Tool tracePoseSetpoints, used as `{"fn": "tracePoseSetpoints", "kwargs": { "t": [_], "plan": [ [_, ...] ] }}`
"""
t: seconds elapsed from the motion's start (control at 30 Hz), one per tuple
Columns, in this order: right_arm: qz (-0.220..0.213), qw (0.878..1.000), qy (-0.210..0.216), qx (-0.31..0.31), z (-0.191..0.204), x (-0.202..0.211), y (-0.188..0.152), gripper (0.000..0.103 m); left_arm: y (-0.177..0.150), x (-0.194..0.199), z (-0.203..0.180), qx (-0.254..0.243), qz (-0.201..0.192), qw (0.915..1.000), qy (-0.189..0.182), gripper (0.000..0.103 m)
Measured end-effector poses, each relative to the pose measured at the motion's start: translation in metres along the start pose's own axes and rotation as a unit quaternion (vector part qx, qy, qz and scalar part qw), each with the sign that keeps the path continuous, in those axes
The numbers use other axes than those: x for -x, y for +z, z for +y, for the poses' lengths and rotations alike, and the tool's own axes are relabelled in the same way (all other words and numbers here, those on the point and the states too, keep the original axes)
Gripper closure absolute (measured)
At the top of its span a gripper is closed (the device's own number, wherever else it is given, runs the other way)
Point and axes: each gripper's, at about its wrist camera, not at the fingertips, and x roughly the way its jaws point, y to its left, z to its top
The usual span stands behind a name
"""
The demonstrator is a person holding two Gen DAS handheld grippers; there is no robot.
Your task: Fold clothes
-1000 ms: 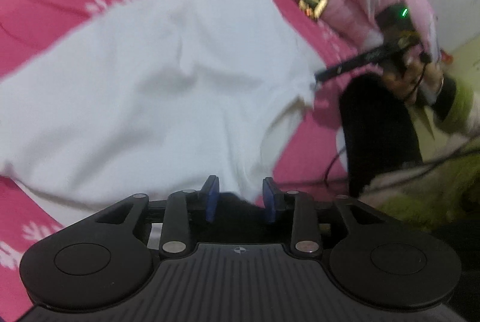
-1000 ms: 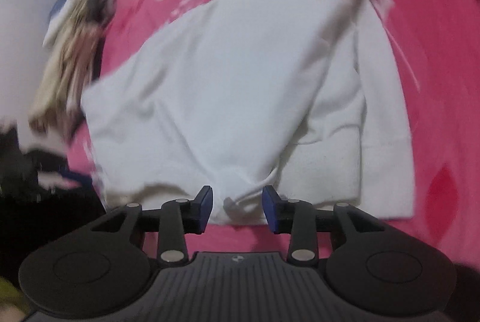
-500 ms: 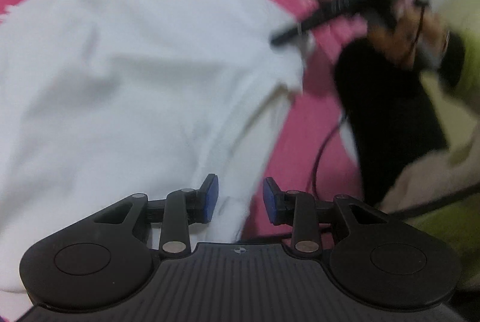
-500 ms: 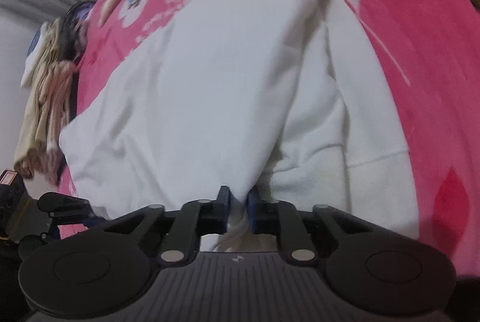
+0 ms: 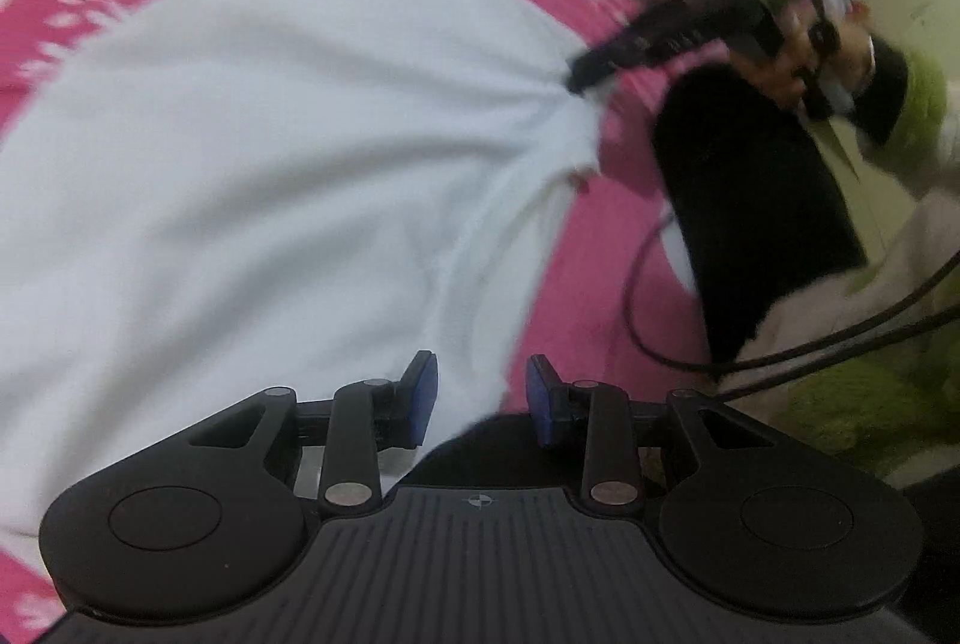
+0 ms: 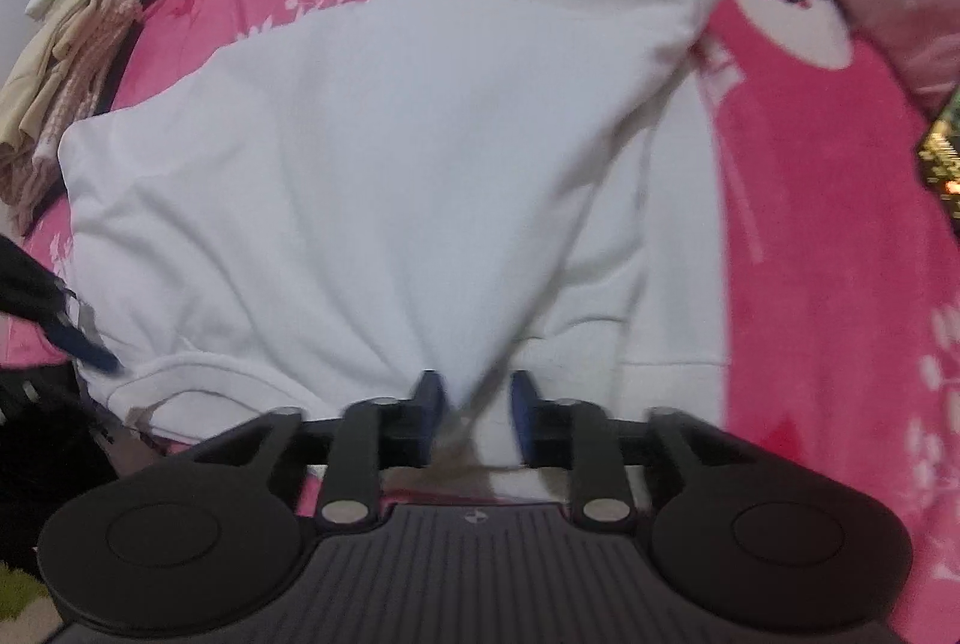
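A white top [image 6: 372, 176] lies spread across my pink flowered blanket [image 6: 828, 284], its near edge bunched just ahead of both my tongs. My right tongs [image 6: 474, 413] are opening, a peak of white cloth standing between the blue pads, which no longer seem to press on it. My left tongs [image 5: 477, 392] stand narrowly apart over the garment's lower edge, with cloth before the gap but nothing pinched that I can see.

The top looks soft, thick and light, a fleecy knit that sags and wrinkles wherever it is lifted. I judge it will not slip much, but a pinch on one layer will drag the rest along. The ribbed hem or a shoulder seam, where the cloth is doubled, would give me the surest hold.

Much is unclear. Both views are blurred at the edges, and my own tongs block the near hem. In the left view my right hand [image 5: 798, 50] and its tool are smeared, so the contact at that corner is hard to read. Whether a sleeve is tucked beneath I cannot tell. A heap of other clothes [image 6: 78, 44] sits at the blanket's far left.
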Motion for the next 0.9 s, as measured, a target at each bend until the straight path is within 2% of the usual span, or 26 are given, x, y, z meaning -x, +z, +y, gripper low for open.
{"fn": "tracePoseSetpoints", "kwargs": {
  "t": [0.1,0.2,0.37,0.5,0.53,0.57,0.63,0.67,0.77,0.8,0.83,0.9],
  "plan": [
    [-0.043,0.999,-0.003,-0.016,-0.019,0.021,0.008,0.072,0.014,0.006,0.01,0.018,-0.032,0.9992,0.013,0.071],
    [-0.095,0.995,-0.005,-0.029,-0.03,0.027,0.032,0.072,0.031,-0.02,0.012,0.038,-0.043,0.9983,0.009,0.071],
    [-0.167,0.986,-0.001,0.014,-0.019,0.013,0.078,0.075,0.033,-0.069,0.003,0.053,-0.016,0.9984,-0.006,0.072],
    [-0.207,0.977,-0.012,0.052,-0.013,-0.01,0.108,0.075,0.024,-0.077,-0.005,0.051,-0.019,0.9985,-0.002,0.071],
    [-0.212,0.975,-0.015,0.06,-0.015,-0.018,0.112,0.075,0.023,-0.077,-0.006,0.049,-0.02,0.9986,-0.001,0.071],
    [-0.195,0.979,-0.017,0.063,-0.019,-0.031,0.113,0.075,0.023,-0.076,-0.004,0.054,-0.022,0.9983,-0.004,0.071],
    [-0.129,0.99,-0.021,0.059,-0.029,-0.061,0.111,0.076,0.022,-0.078,0.001,0.069,-0.026,0.9972,-0.014,0.071],
    [-0.116,0.991,-0.022,0.063,-0.031,-0.065,0.107,0.076,0.021,-0.078,0.004,0.077,-0.027,0.9965,-0.019,0.071],
    [-0.108,0.99,-0.035,0.081,-0.027,-0.052,0.104,0.076,0.02,-0.079,0.009,0.085,-0.03,0.9955,-0.029,0.071],
    [-0.115,0.99,-0.024,0.073,-0.027,-0.043,0.109,0.075,0.019,-0.079,0.01,0.086,-0.03,0.9954,-0.03,0.071],
    [-0.133,0.989,-0.005,0.065,-0.027,-0.033,0.115,0.075,0.019,-0.079,0.01,0.085,-0.032,0.9954,-0.031,0.071],
    [-0.172,0.983,0.004,0.056,-0.026,-0.021,0.132,0.076,0.018,-0.08,0.006,0.082,-0.035,0.9957,-0.028,0.071]
  ]
}}
